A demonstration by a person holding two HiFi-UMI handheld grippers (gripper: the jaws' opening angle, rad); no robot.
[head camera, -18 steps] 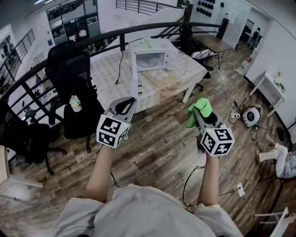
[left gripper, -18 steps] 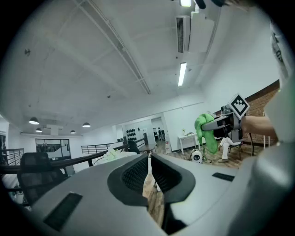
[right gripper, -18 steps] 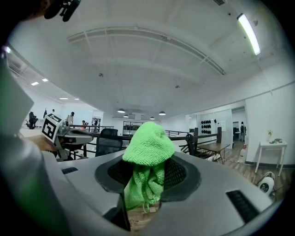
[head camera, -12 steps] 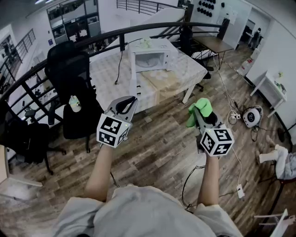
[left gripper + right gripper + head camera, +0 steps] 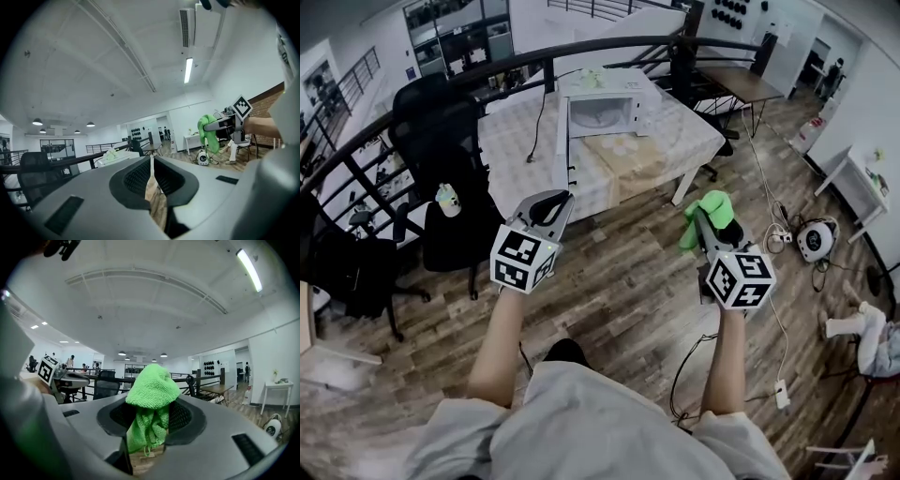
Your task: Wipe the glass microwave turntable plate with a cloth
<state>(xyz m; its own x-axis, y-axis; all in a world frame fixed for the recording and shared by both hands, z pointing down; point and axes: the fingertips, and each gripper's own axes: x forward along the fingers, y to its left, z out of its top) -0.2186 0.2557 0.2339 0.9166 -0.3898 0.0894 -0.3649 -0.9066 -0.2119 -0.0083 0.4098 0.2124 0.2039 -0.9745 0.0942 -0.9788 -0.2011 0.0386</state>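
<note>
A green cloth (image 5: pixel 710 218) is pinched in my right gripper (image 5: pixel 705 221), which is shut on it and held level over the wooden floor; in the right gripper view the cloth (image 5: pixel 151 408) bulges from between the jaws. My left gripper (image 5: pixel 557 205) is shut with nothing in it; its jaws meet in a thin line (image 5: pixel 151 169). Well ahead on a cloth-covered table (image 5: pixel 694 131) stands a white microwave (image 5: pixel 605 106) with its door swung open at the left. The glass turntable plate cannot be made out inside it. A second green cloth (image 5: pixel 592 81) lies on the microwave's top.
A black office chair (image 5: pixel 441 159) stands left of the table, with a small bottle (image 5: pixel 446 199) beside it. A dark curved railing (image 5: pixel 516 67) runs behind the table. Cables (image 5: pixel 764 202) and a round floor robot (image 5: pixel 817 239) lie at the right. A person (image 5: pixel 872 333) sits at the far right.
The table and microwave have come a little closer and lower in the head view. Both grippers keep their pose, the right still shut on the green cloth.
</note>
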